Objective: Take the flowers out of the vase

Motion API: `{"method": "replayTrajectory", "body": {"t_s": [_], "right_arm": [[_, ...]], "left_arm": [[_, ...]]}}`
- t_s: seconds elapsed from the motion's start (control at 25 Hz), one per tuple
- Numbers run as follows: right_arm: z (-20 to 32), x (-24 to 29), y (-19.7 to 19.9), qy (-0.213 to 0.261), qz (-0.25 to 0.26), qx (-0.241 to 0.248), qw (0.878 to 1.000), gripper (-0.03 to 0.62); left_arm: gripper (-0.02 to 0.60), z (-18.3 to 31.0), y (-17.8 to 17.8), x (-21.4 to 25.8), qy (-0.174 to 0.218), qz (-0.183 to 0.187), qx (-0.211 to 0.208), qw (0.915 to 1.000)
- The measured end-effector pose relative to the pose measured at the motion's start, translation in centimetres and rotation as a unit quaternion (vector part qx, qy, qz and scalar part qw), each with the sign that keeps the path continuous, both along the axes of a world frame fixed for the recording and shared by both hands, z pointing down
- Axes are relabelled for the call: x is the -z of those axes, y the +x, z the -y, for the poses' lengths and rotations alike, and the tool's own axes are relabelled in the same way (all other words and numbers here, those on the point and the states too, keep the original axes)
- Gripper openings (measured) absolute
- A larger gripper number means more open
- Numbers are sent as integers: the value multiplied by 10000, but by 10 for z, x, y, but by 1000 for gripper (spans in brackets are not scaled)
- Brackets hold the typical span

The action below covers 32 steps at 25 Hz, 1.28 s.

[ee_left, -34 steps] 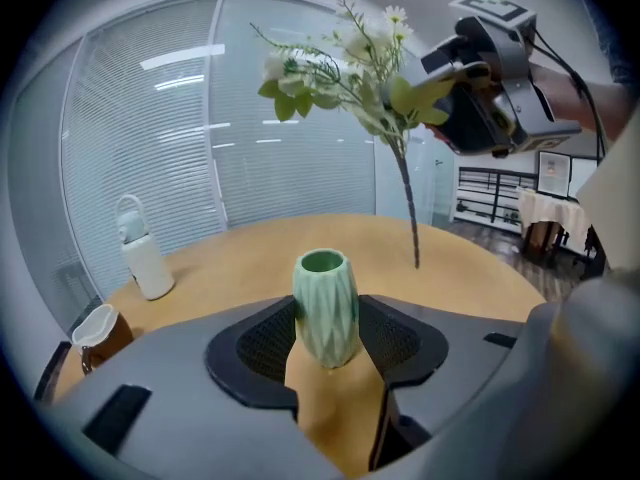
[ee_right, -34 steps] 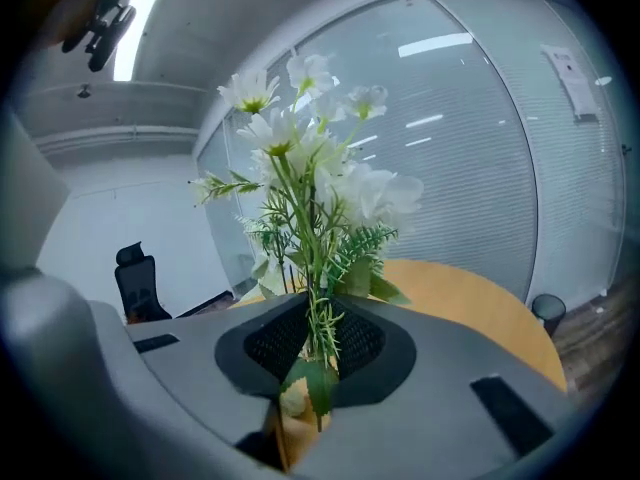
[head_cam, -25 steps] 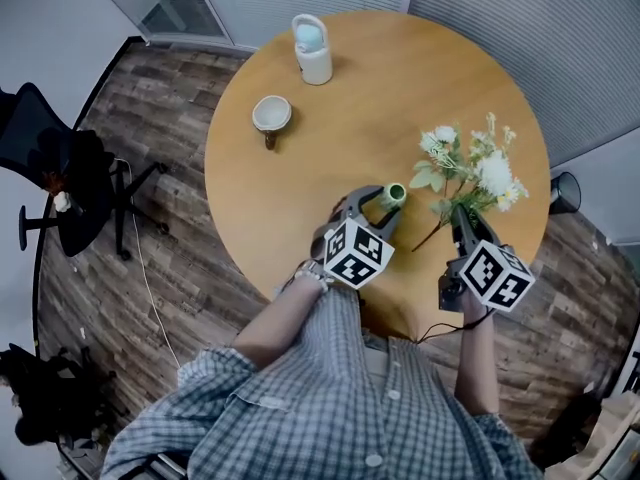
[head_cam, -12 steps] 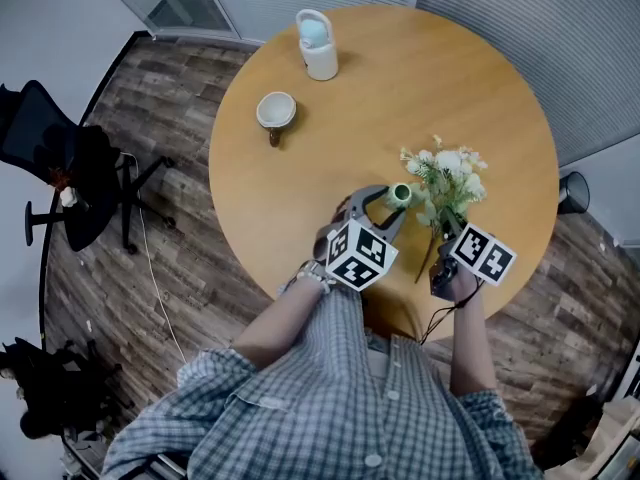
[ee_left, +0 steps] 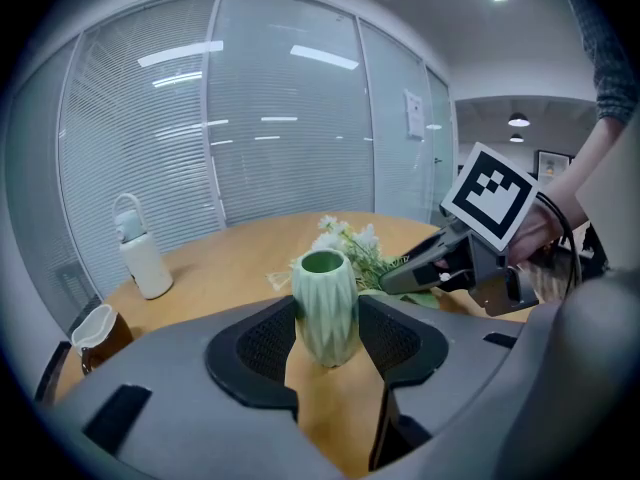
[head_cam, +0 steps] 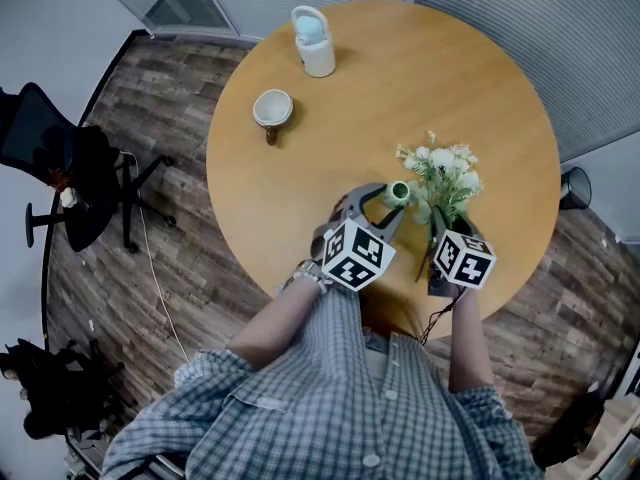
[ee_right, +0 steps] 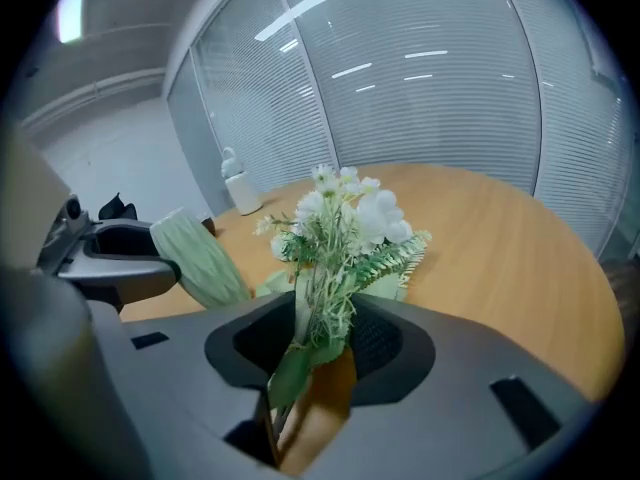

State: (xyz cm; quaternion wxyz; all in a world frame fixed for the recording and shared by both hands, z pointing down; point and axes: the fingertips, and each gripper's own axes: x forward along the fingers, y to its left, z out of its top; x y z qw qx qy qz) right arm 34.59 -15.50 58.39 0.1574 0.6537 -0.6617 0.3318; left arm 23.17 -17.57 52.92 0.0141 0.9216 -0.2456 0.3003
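Observation:
My left gripper [head_cam: 392, 203] is shut on a ribbed pale green vase [head_cam: 397, 192], which stands upright and empty on the round wooden table [head_cam: 330, 118]; both pads touch its sides [ee_left: 325, 303]. Right of it is a bunch of white flowers with green leaves [head_cam: 440, 173], out of the vase. Its stems run back between the jaws of my right gripper [head_cam: 440, 226]. Those jaws have just been opening. In the right gripper view the stems [ee_right: 320, 298] lean on the left pad, with a gap to the right pad, so the right gripper [ee_right: 320, 343] is open.
A white bottle with a blue top [head_cam: 313, 43] and a white mug [head_cam: 272, 113] stand at the table's far side. A black office chair [head_cam: 60, 178] is on the wooden floor to the left. A dark bin [head_cam: 570, 190] sits beyond the right edge.
My right gripper came down and moved left, bringing the flowers close beside the vase, and its marker cube rolled. The left gripper and vase stayed put.

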Motion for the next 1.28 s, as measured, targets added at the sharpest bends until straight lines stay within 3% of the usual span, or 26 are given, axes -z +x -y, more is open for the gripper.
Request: {"method": "replayTrajectory", "body": {"t_s": [0.2,0.36,0.56,0.88,1.28], "right_arm": [[-6,11,-5,165,-205,155,9995,166],[-10,24,-2,277,-721,351,9964,170],[-19,52,-1,582,-1021,326,9925,170],[-44,84,-14,931,-839,288,9917,170],[-51,103,-27,1218,-906,388,9876,170]], "left_arm": [[206,-1,-1,0,4,6,-19,10000],[206,0,-1,0,7,-1,-18,10000],[206,0,-1,1,20,-30,-45,10000],[207,0,-1,2,69,-84,-8,9999],[212,-4,-10,12,-136,-419,6,9990]]}}
